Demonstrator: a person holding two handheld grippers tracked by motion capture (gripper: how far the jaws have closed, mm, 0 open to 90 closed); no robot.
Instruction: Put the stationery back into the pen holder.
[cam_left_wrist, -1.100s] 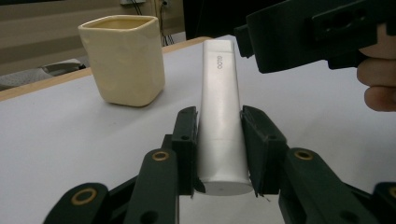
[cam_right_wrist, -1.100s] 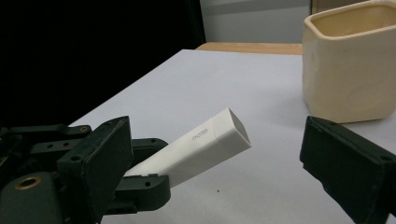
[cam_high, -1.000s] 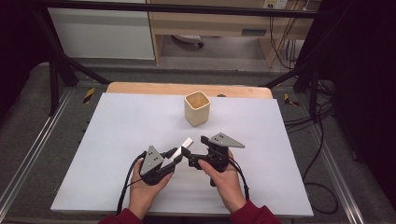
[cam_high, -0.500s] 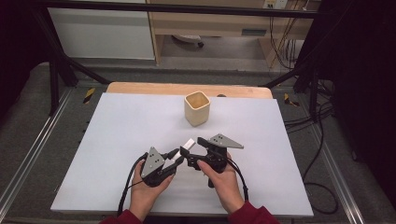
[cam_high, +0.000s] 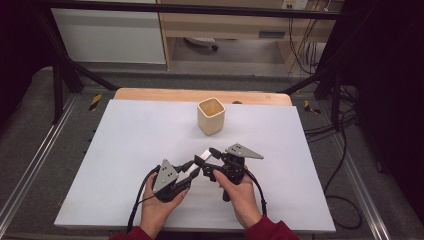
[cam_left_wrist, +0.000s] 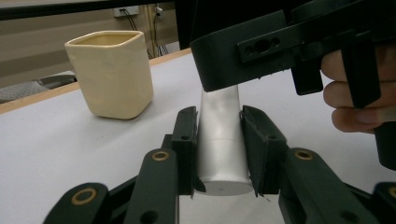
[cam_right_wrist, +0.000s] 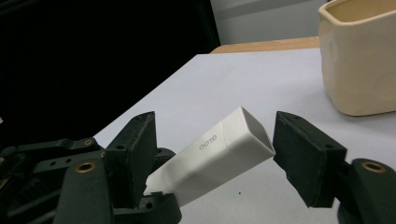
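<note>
The white tube (cam_left_wrist: 219, 140) is clamped by the left gripper (cam_left_wrist: 219, 154); the right gripper (cam_right_wrist: 212, 154), jaws just closing around its end, is not yet gripping; the handover remains unfinished.

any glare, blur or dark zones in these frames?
High view: soft overall, both side edges black, white table sheet evenly lit. Left gripper view: mild sheen on the white rectangular tube, cream square ceramic cup sharp. Right gripper view: left background black, near fingers slightly soft.
</note>
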